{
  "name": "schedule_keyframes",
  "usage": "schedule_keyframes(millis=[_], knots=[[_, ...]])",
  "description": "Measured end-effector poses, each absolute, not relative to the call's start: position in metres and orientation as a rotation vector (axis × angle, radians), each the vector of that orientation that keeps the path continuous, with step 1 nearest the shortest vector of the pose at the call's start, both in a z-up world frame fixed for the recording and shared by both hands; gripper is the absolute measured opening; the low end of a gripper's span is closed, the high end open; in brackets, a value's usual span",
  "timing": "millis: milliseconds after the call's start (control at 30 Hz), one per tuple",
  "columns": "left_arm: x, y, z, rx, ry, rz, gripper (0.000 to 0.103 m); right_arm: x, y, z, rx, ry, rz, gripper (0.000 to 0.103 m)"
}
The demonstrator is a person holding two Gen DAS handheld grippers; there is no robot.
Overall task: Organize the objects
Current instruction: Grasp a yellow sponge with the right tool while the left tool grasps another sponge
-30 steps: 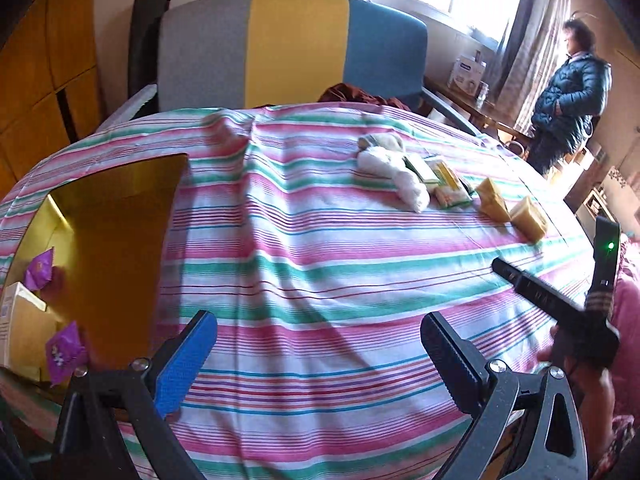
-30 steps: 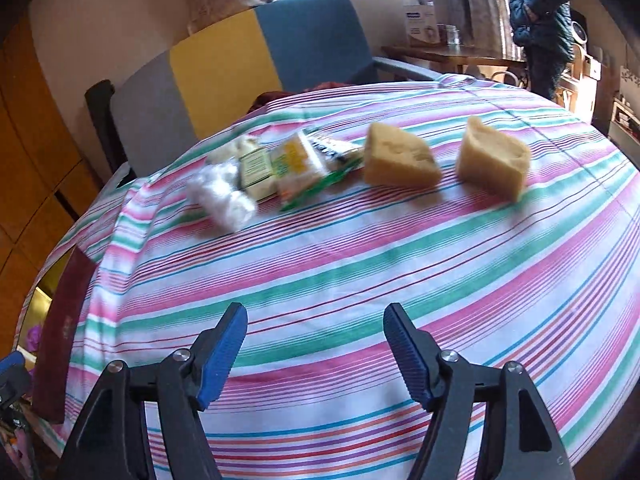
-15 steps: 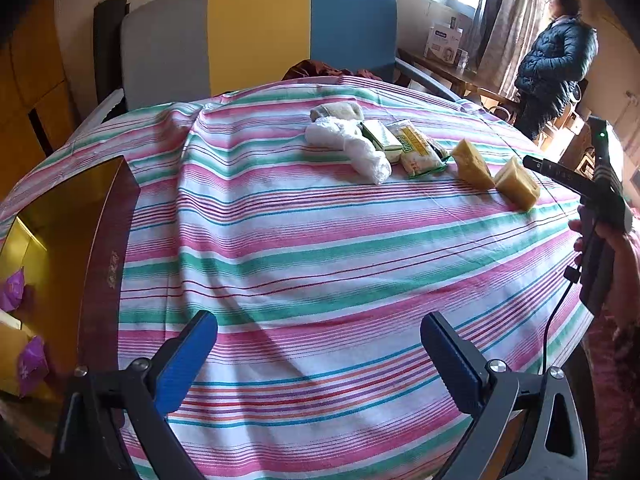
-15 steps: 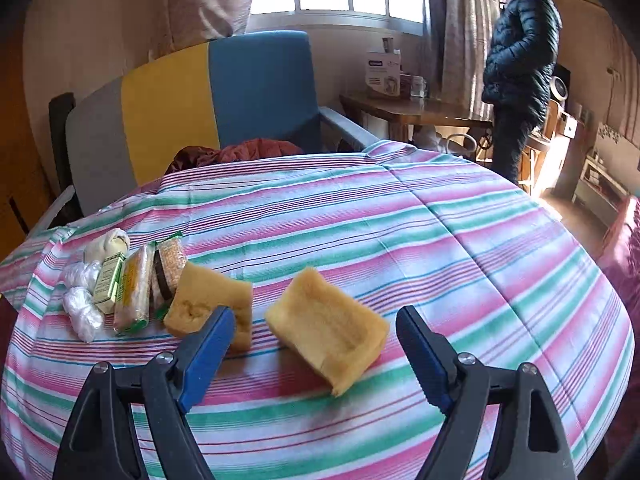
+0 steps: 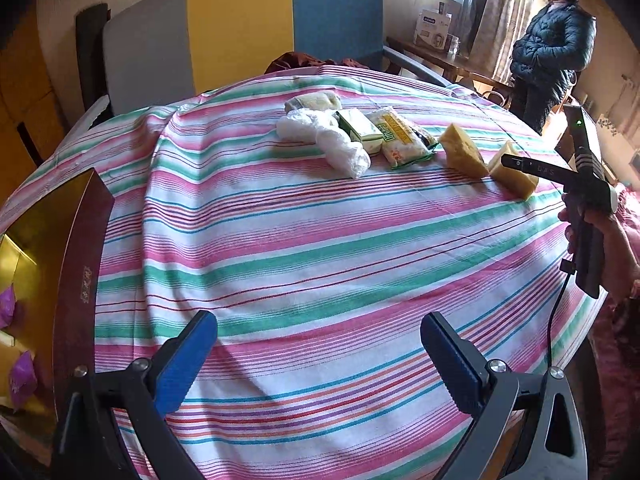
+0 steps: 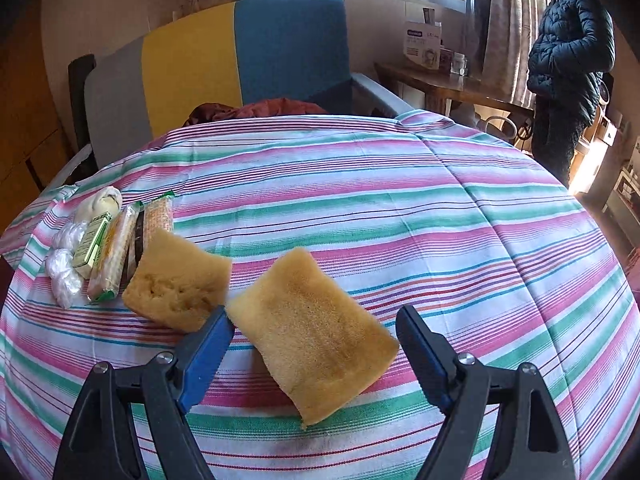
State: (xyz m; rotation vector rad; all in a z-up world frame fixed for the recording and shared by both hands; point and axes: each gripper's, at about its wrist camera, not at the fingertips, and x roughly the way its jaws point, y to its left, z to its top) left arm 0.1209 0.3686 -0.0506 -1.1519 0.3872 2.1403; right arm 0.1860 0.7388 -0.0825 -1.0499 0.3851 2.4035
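Gold box (image 5: 48, 240) at table's left edge, 2 purple packets (image 5: 22, 376) inside. Left gripper (image 5: 316, 360) spread wide over bare striped cloth (image 5: 320, 248). Mid-table: white bags (image 5: 320, 136), snack packs (image 5: 396, 136), sponge (image 6: 180, 276). Right gripper (image 6: 312, 344): jaws just opened wide, straddling the second sponge (image 6: 316, 332), pads not pressing it.

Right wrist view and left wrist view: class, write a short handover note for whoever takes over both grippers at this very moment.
Right gripper: open, jaws just widened, straddling the nearer sponge, not pressing it.
Left gripper: open, empty, over bare striped cloth.
Things: second sponge, packets, white bags in a row; gold box at the left edge holds purple sachets.
Done: some sachets in the box.
Left: probably grip the sponge, then move the rest.
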Motion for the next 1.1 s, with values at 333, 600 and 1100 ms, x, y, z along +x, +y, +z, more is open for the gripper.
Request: schedule_keyframes(millis=[333, 600, 1100], knots=[[0.130, 0.394, -0.048, -1.116, 0.426, 2.099, 0.102, 0.203, 0.736, -0.086, -0.872, 0.551, 2.345, 0.067], [0.132, 0.434, -0.034, -1.009, 0.455, 2.083, 0.102, 0.233, 0.724, -0.080, -0.685, 0.617, 2.236, 0.064], [0.110, 0.591, -0.035, -0.683, 0.669, 1.908, 0.102, 0.260, 0.733, -0.089, -0.547, 0.676, 2.081, 0.064]])
